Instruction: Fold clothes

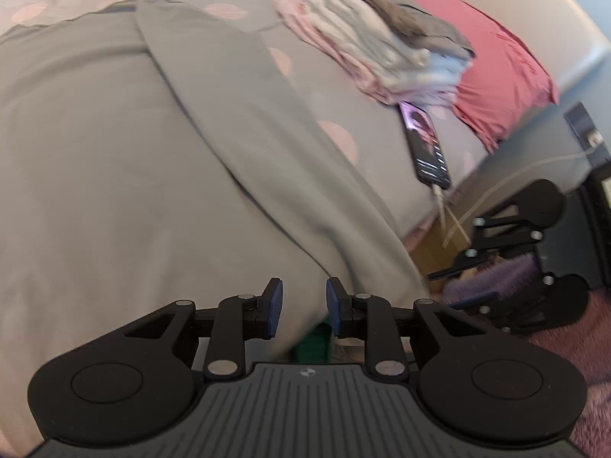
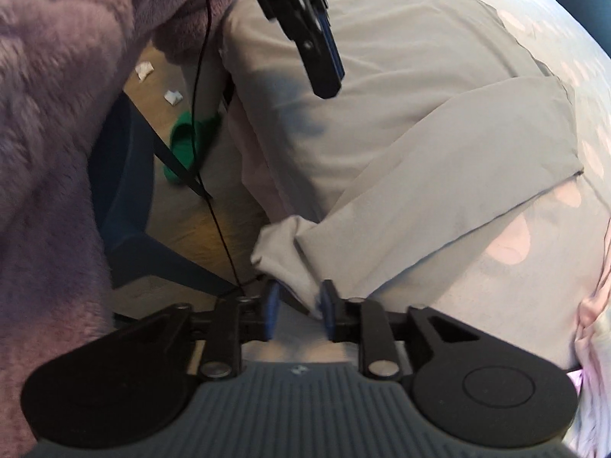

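Grey garment (image 1: 160,145) lay flat on bed (image 1: 236,11), one side folded inward. Left gripper (image 1: 304,307) released, empty; right gripper (image 2: 298,315) released, cloth corner between pads.

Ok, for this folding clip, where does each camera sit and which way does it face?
Left wrist: on the left gripper, looking down over the grey garment towards the folded stack; the right gripper shows.
Right wrist: on the right gripper, looking down at the garment's corner; a purple fleece sleeve shows.
Shared: garment, bed, each other's gripper.
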